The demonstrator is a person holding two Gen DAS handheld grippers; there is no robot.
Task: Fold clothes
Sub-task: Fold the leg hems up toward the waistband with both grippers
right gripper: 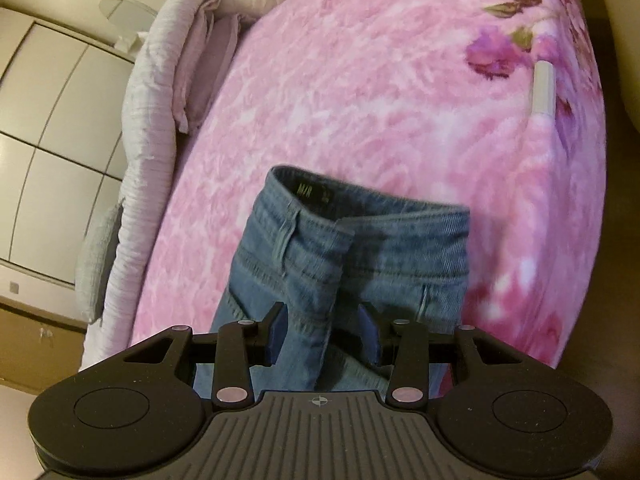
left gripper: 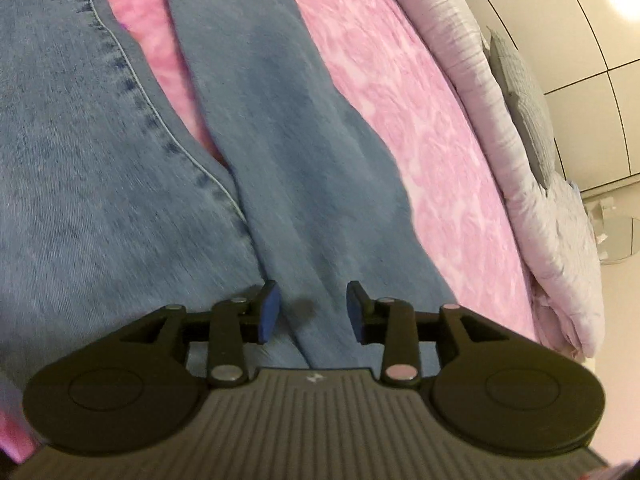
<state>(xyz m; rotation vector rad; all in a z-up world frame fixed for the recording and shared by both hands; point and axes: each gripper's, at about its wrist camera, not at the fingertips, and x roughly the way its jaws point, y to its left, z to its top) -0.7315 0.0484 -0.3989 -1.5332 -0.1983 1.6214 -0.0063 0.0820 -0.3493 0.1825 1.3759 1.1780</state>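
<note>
A pair of blue jeans [left gripper: 280,128] lies on a pink fleece blanket [left gripper: 400,92]. In the left wrist view both legs run away from me, with a strip of pink between them. My left gripper [left gripper: 312,312] is open just above the right-hand leg, holding nothing. In the right wrist view the waistband end of the jeans [right gripper: 360,240] is folded over, with an inner label showing. My right gripper [right gripper: 322,336] is open with a raised fold of denim between its blue pads [right gripper: 278,336].
A rolled pale lilac quilt [left gripper: 500,120] with a grey cushion [left gripper: 524,112] lies along the bed's edge; the quilt also shows in the right wrist view [right gripper: 148,128]. White wardrobe doors [right gripper: 48,88] stand beyond. A white object [right gripper: 544,88] lies on the blanket's floral part.
</note>
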